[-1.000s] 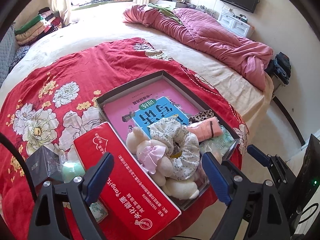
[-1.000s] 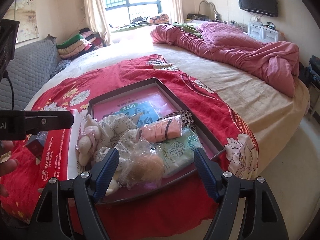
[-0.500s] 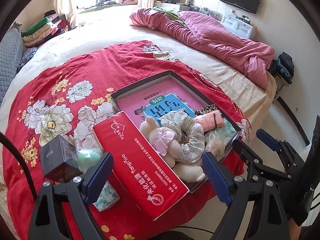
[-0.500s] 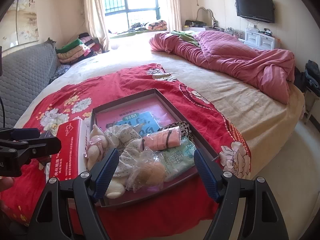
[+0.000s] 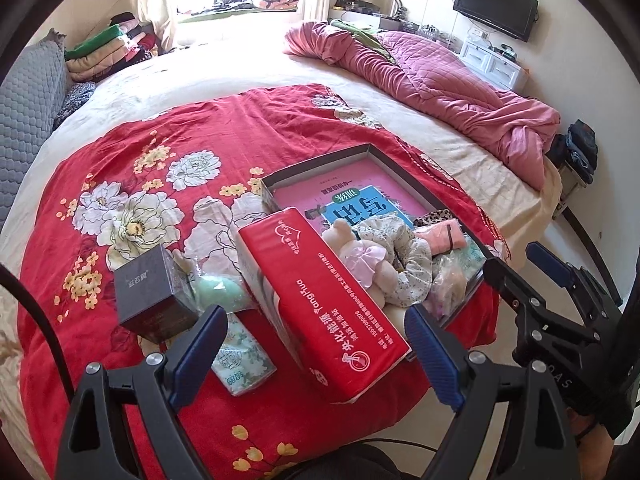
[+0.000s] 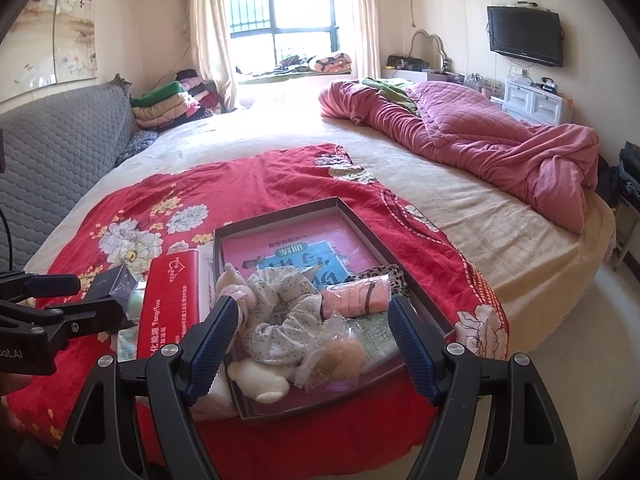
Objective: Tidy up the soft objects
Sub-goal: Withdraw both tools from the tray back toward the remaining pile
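Gaping wide and empty, both the left tool (image 5: 312, 354) and right tool (image 6: 310, 344) overlook a shallow rectangular tray (image 6: 362, 224) of floppy fabrics.

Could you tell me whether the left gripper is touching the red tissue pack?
Apart. The left wrist view shows the left gripper open and empty, its fingertips either side of the red tissue pack.

Bedroom backdrop
A pink quilt (image 6: 472, 148) lies bunched on the bed (image 6: 460, 200); a TV (image 6: 525, 35) hangs above white drawers (image 6: 536, 105), folded blankets (image 6: 168, 102) by the window (image 6: 280, 12).
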